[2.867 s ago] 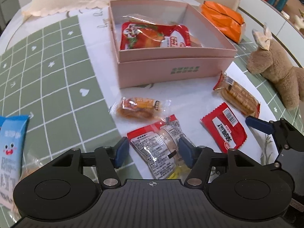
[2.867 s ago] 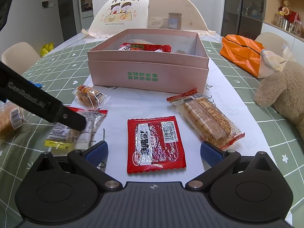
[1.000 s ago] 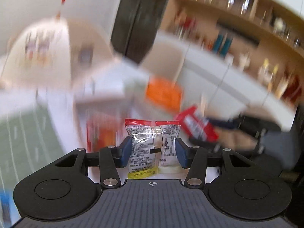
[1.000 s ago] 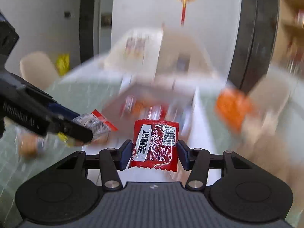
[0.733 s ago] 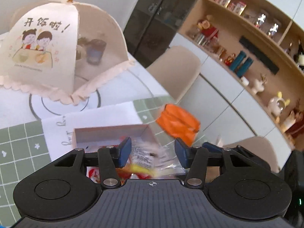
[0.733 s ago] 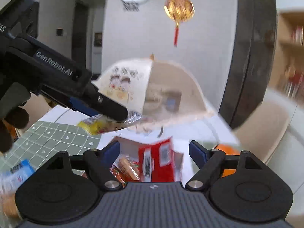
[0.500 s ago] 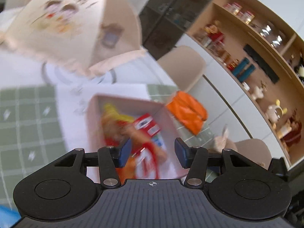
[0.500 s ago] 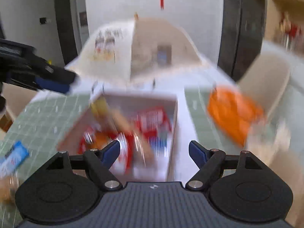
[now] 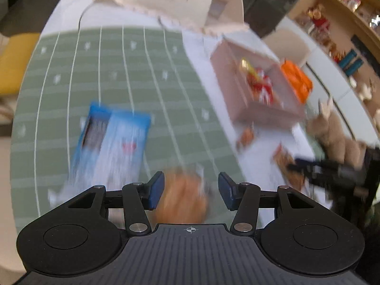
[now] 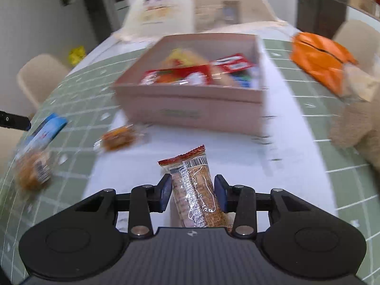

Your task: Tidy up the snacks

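Several snacks already lie inside the pink box, in the upper middle of the right wrist view. Four are left outside. The right gripper pinches a biscuit pack at the lower centre, so I judge this one goes in next. The left gripper is spread around an orange bun packet, blurred, not yet pinched. A blue packet lies at its left, and a small orange snack lies before the box.
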### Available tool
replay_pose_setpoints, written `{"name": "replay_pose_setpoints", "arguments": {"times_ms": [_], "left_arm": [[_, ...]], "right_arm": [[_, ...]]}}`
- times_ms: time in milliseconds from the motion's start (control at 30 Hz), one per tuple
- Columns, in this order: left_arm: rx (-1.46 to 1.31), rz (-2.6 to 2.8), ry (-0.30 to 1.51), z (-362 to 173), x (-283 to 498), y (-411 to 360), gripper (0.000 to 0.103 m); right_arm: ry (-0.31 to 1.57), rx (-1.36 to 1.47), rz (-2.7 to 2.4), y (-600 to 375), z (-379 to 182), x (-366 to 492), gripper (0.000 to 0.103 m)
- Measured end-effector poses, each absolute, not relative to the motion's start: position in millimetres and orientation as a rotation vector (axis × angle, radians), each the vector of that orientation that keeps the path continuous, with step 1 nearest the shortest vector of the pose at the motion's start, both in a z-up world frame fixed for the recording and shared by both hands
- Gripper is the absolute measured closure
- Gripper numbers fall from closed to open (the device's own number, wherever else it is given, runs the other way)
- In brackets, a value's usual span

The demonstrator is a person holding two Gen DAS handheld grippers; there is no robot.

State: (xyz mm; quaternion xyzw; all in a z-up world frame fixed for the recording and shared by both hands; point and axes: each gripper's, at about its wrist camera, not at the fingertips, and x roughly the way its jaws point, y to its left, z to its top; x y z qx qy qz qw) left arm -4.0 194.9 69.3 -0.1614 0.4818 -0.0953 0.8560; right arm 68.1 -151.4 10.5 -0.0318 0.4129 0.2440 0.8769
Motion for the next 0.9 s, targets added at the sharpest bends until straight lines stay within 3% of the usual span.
{"name": "replay_pose_setpoints", "arguments": {"times_ms": [167, 433, 600, 767, 900], "left_arm": [[-0.225, -0.155, 1.043, 57, -21, 168, 0.048], [-0.327, -0.307, 1.053, 38, 9, 108, 0.048], [-0.311, -0.297, 1.049, 38, 17, 98, 0.048], [-0.355, -0.241, 0.969, 59, 10, 135, 0.048], [-0.345, -0.075, 0.887, 74, 9, 185, 0.048]], "right_arm": [[0.834, -0.164, 0.527, -135, 15, 56, 0.064], [0.789, -0.242, 0.413, -142, 22, 57, 0.062], [0.757, -0.137, 0.458, -135, 38, 60, 0.039], [0.815, 0.024, 0.585, -111, 41, 73, 0.035], [0.823, -0.029, 0.68, -72, 35, 63, 0.032]]}}
